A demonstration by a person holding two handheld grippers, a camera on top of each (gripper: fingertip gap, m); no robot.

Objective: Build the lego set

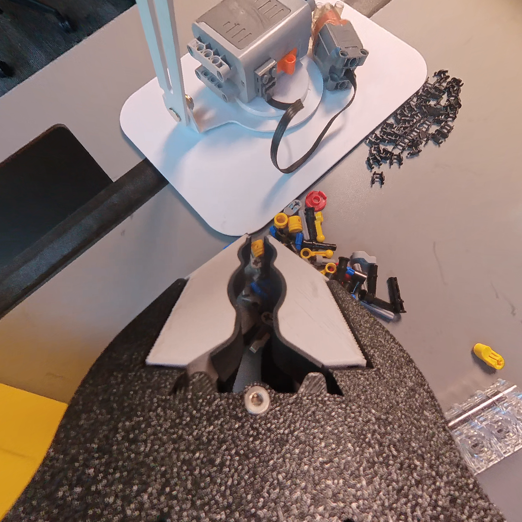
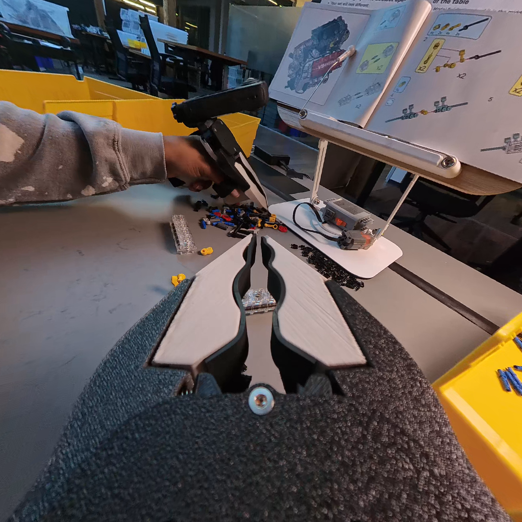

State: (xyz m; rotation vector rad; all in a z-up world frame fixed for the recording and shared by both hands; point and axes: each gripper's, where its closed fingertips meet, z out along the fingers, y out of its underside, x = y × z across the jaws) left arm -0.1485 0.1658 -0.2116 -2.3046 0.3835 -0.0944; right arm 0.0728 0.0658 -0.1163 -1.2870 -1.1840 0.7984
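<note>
Left claw (image 1: 257, 240): tips lowered into the pile of small coloured plastic parts (image 1: 319, 254) on the grey bench (image 1: 452, 254), fingers nearly together around a yellow bush (image 1: 257, 249) (whether it is gripped, I cannot tell). Pile lies just beside the white stand base (image 1: 226, 183), which carries a grey battery box (image 1: 248, 50). Right claw (image 2: 258, 240): released, narrow gap, hovering over a clear plastic block (image 2: 258, 303). Heap of black links (image 2: 330, 267) near the base.
</note>
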